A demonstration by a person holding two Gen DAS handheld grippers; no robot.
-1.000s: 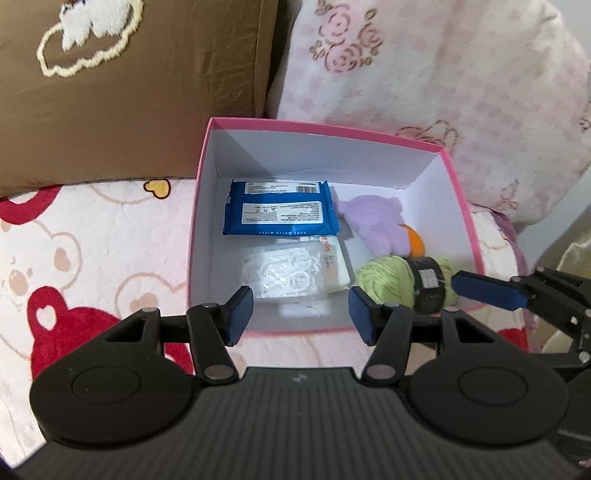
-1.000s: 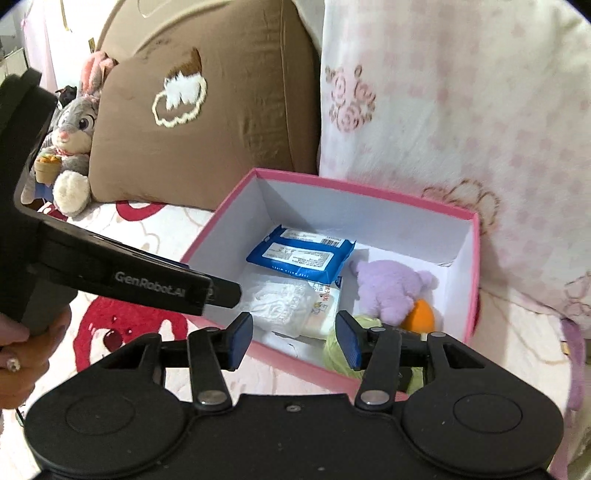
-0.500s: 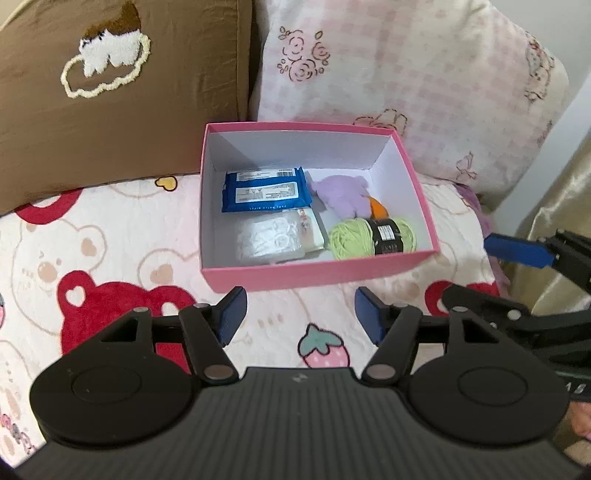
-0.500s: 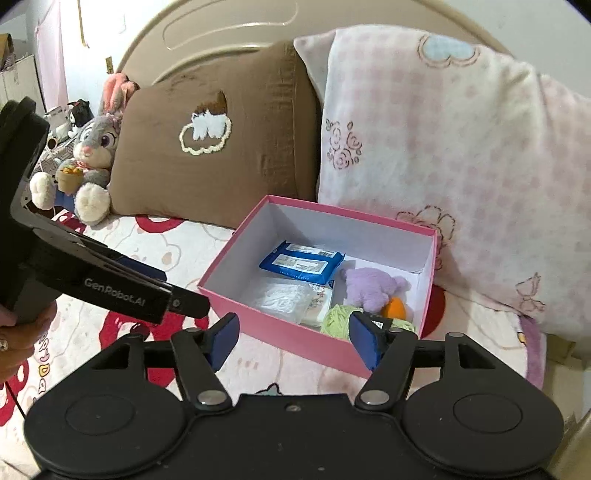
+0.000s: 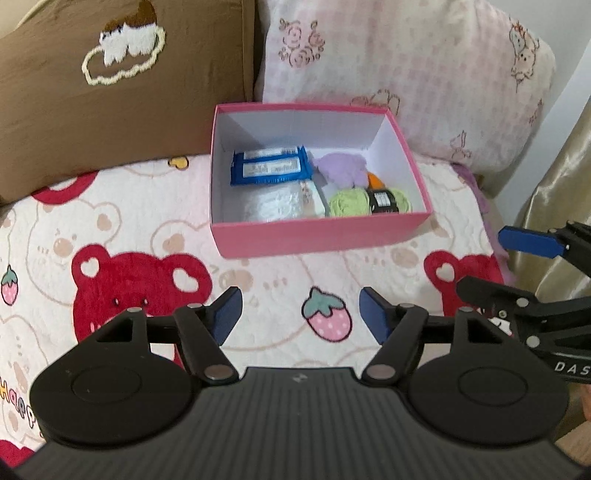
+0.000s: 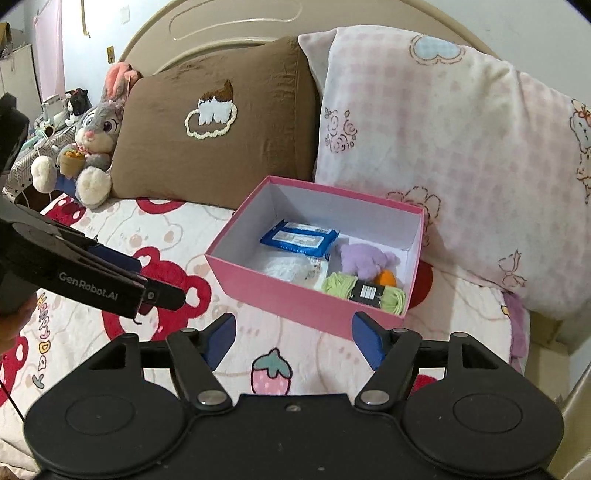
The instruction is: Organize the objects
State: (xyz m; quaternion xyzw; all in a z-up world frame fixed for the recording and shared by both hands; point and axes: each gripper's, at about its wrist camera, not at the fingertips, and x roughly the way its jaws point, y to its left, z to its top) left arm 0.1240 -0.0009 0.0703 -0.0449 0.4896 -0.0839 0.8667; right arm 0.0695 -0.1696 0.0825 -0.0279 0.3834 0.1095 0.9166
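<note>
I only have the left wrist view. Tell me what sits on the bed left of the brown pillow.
Observer: A grey plush rabbit with pink ears sits there, propped beside the brown pillow.
Operator: Say what is behind the pillows.
Observer: A curved beige headboard rises behind them.
Operator: Report my left gripper from outside.
Observer: The left gripper reaches in from the left edge, with GenRobot.AI printed on its side; a hand shows at the frame edge holding it. Its jaws are opening, nothing between them.
Operator: Check the right gripper.
Observer: The right gripper has its jaws opening too, with only the bedspread beyond them, short of the pink box.
</note>
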